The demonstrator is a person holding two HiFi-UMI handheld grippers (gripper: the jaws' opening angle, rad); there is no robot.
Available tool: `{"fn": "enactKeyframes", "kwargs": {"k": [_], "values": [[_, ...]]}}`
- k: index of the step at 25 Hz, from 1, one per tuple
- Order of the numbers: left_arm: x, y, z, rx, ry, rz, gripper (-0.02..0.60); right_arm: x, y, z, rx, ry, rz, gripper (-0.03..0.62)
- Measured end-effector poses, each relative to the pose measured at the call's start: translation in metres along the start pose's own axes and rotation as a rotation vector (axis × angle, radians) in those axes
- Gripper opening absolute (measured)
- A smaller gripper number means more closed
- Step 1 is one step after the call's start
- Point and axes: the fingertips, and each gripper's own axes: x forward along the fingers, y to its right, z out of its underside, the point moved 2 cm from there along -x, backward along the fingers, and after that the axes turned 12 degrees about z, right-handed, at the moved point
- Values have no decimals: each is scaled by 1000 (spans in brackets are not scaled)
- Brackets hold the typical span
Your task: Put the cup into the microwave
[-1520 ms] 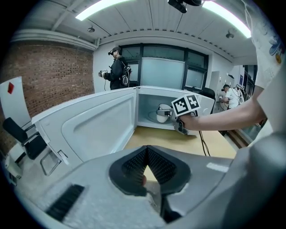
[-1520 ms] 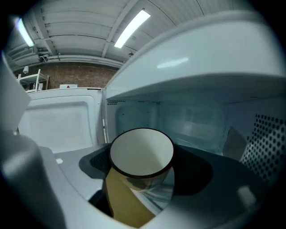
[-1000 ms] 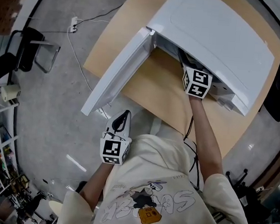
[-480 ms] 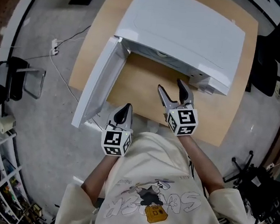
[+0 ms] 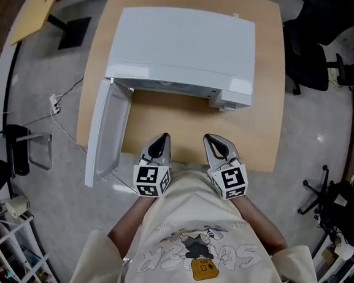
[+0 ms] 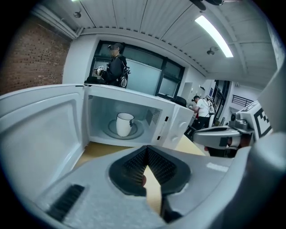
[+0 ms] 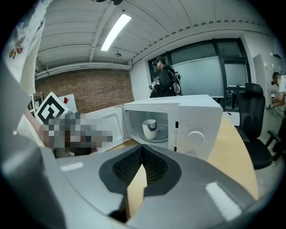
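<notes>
Cup (image 6: 124,124) stands upright on the glass plate (image 6: 139,131) inside the microwave (image 5: 182,46), so you can count the placing step as done. The door (image 5: 107,132) hangs wide open at the left of the cavity. Your left gripper (image 5: 159,143) and right gripper (image 5: 217,144) both hover over the near edge of the counter (image 5: 262,114), well apart from the microwave. Each is clenched, with nothing between its jaws.

Judgement: the task's own step looks complete. What remains, if wanted, is shutting the door. That calls for your left gripper, the nearer one, to reach the door's outer face and swing it closed, keeping clear of the cavity and the cup.
</notes>
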Motion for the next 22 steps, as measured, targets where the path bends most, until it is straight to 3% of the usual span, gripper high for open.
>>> {"fn": "enactKeyframes", "kwargs": {"k": [7,22], "values": [[18,18,-4,43,-23,45,5,-9,28,20,-7,-38,75,5],[20,24,-4,27,-21,25,5,-16,30,18,-4,-34,23,5]]}}
